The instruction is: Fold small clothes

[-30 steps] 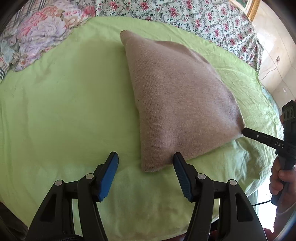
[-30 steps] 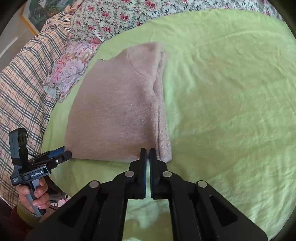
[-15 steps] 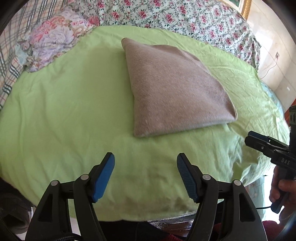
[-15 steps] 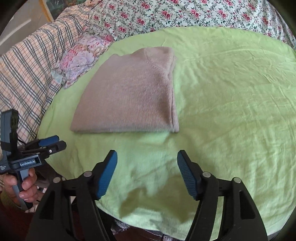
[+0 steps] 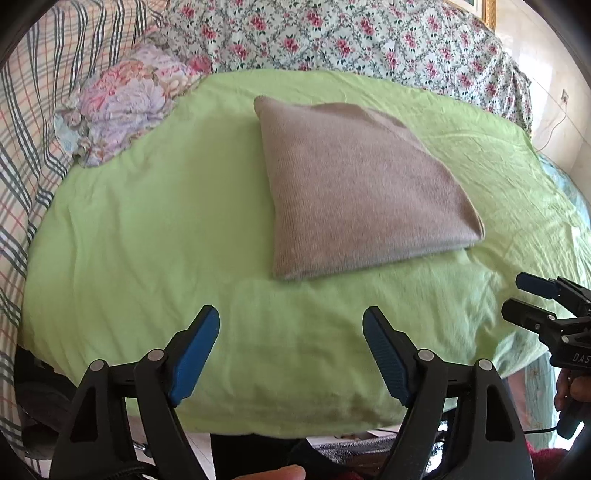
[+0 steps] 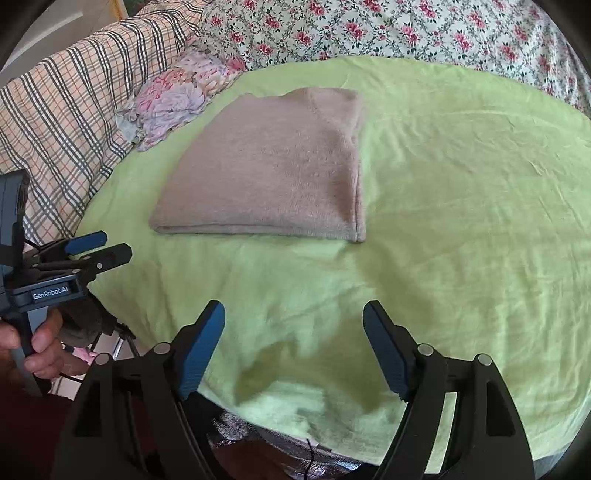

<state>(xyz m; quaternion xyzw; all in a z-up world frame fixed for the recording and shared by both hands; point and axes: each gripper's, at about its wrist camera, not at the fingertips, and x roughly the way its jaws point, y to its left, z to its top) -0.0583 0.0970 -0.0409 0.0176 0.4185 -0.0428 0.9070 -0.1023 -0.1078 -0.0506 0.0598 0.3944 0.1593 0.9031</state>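
Hand-held gripper short of sweater's edge

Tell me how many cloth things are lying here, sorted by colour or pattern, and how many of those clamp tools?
Beige knitted garment, folded: 1
Lime-green sheet: 1
Rose-print floral cover: 1
Plaid checked fabric: 1
Crumpled pastel flowered cloth: 1
Black handheld grippers with blue fingers, left gripper and right gripper: 2, both opening, nothing between the fingers
Total: 7

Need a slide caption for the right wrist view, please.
Folded beige knit garment lies on the green sheet; right tongs opening, empty.
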